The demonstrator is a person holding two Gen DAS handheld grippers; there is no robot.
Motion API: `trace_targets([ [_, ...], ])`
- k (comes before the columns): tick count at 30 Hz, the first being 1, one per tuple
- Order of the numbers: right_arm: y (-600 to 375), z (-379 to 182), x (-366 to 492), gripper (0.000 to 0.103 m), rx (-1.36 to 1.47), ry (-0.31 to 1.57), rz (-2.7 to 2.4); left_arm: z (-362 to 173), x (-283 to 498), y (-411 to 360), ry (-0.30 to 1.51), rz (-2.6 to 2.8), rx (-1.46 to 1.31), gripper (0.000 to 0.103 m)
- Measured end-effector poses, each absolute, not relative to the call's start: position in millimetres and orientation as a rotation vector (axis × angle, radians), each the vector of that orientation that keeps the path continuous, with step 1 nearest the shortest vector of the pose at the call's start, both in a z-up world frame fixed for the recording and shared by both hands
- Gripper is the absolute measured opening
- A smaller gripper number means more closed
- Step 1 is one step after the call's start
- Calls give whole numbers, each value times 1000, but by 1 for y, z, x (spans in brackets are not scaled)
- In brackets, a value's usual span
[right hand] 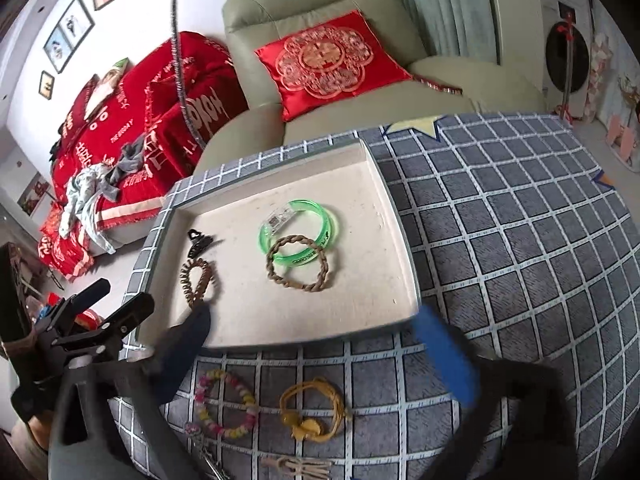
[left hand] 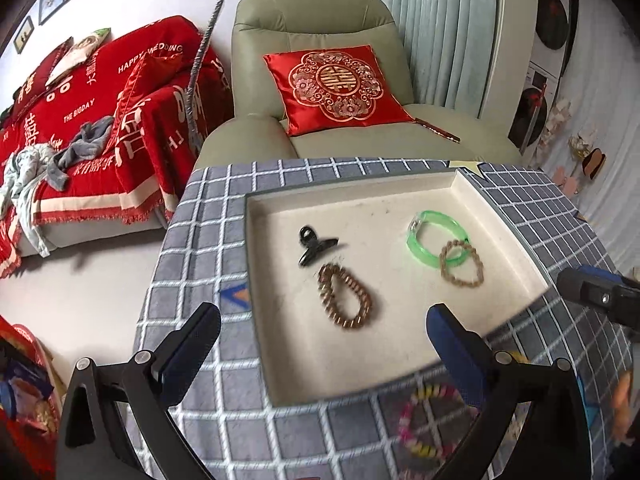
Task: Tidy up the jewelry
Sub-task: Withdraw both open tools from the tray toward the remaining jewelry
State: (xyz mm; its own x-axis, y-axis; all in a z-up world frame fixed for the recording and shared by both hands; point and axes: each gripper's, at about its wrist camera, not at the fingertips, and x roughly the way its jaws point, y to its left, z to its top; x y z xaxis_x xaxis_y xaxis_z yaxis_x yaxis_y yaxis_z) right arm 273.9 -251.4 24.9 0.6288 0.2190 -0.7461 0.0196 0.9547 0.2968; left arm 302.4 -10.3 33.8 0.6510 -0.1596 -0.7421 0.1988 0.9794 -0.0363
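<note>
Both claws hang spread and empty over the checked worktop [right hand: 500,240]: the left claw [left hand: 324,340], the right claw [right hand: 316,340]. Nearest lie a pink-and-yellow bead bracelet [right hand: 226,404] and a yellow cord bracelet [right hand: 314,412], outside the tray [right hand: 394,216]. Inside it: brown coil band [left hand: 346,298], black hair clip [left hand: 314,245], and a braided ring [right hand: 298,263] overlapping the green bangle [right hand: 300,232]. Beyond, an armchair [left hand: 320,12] and a red throw [left hand: 100,128] reading "HAPPY WEDDING", "THE BIGDAY".
</note>
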Motion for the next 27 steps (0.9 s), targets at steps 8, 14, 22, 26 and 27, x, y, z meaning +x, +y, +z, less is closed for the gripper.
trace_targets([
  [8,-233,33,254,103,230,935,152,35,271,33,855,-161,-12,103],
  [14,-219,30,237,103,196,967,178,19,245,53,919,-157,-47,103],
  [22,-206,11,213,103,158,1034,210,-8,203,55,965,-135,-47,103],
  [26,-195,-2,194,103,91,1054,222,-20,193,51,998,-142,-61,103],
  [27,-193,-5,189,103,72,1057,224,-22,191,50,1000,-138,-62,103],
])
